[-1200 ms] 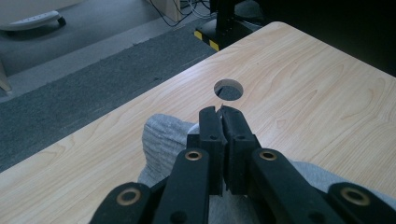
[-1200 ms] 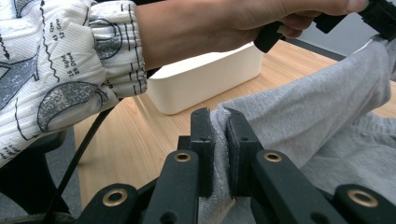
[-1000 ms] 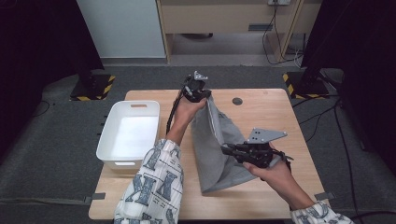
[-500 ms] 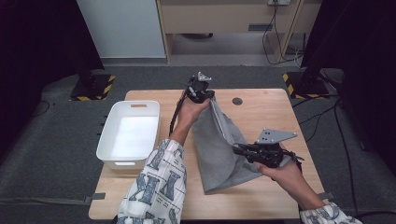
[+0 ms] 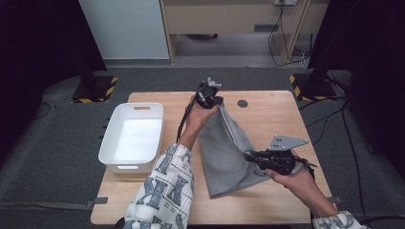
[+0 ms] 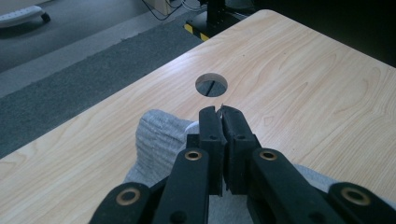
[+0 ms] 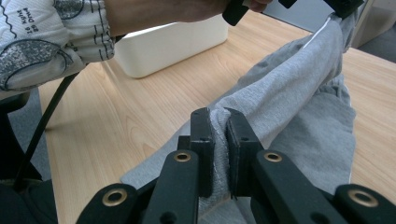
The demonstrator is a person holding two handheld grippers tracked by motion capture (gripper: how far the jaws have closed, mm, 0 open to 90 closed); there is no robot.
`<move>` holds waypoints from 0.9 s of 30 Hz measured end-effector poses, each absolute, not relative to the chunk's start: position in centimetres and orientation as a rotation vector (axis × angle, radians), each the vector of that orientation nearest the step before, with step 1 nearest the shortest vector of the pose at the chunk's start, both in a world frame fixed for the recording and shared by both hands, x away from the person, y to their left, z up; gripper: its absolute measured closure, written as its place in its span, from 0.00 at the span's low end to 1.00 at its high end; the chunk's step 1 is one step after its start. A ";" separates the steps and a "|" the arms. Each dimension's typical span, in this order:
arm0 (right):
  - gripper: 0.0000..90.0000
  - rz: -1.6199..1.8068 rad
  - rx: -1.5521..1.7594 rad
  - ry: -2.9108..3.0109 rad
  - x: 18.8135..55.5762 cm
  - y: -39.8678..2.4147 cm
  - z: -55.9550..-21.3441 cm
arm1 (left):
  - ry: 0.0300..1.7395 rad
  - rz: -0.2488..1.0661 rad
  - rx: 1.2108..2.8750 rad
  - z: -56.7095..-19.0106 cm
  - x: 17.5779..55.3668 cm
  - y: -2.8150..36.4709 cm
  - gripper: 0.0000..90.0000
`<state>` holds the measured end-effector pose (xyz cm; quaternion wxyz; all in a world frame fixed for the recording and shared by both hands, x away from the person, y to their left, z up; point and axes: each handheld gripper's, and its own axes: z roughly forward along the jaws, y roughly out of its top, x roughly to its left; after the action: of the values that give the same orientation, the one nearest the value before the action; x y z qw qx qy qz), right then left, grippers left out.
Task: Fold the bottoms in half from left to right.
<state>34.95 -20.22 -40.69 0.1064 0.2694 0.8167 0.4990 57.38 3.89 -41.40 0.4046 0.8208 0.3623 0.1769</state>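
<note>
I hold a grey garment [image 5: 224,152] with both grippers, and I judge the work to be a fold that is under way but not finished. My left gripper [image 5: 213,101] sits in the upper middle of the high view, near the far edge of the surface [image 5: 267,119], and its jaws are clamped tight on a corner of the cloth; in the left gripper view the ribbed grey fabric [image 6: 159,135] bunches just beneath the closed jaws, with the round hole [image 6: 211,85] in the wood just beyond them. My right gripper [image 5: 253,157] is at the lower right of the high view, jaws pinched on the garment's edge; in the right gripper view the fabric [image 7: 280,93] is squeezed between the two pads and runs taut up to the upper right of the frame, where my other hand holds it.

So the grasping is done: both corners are secured and one edge is lifted and stretched between my hands. The rest of the garment lies on the surface in the lower middle of the high view, spreading toward the near edge. What is left, as I read it, is to carry the lifted edge over, lay it flat and let go. The white bin [image 5: 133,136] stands at the left of the surface, apart from the cloth, with nothing that I can see inside it.
</note>
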 end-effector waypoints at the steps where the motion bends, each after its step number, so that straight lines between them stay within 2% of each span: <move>1: 0.93 1.467 0.795 2.408 34.9 -20.3 -40.8 | 0.917 0.441 2.075 -41.6 57.4 3.8 0.97; 27: 0.92 1.339 0.879 2.417 36.1 -22.6 -44.0 | 0.968 0.439 2.101 -44.4 58.4 2.4 0.97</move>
<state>36.07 -22.60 -43.98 0.1206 0.3010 0.8275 0.4583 58.36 2.43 -44.44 0.3832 0.8242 0.3797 0.1723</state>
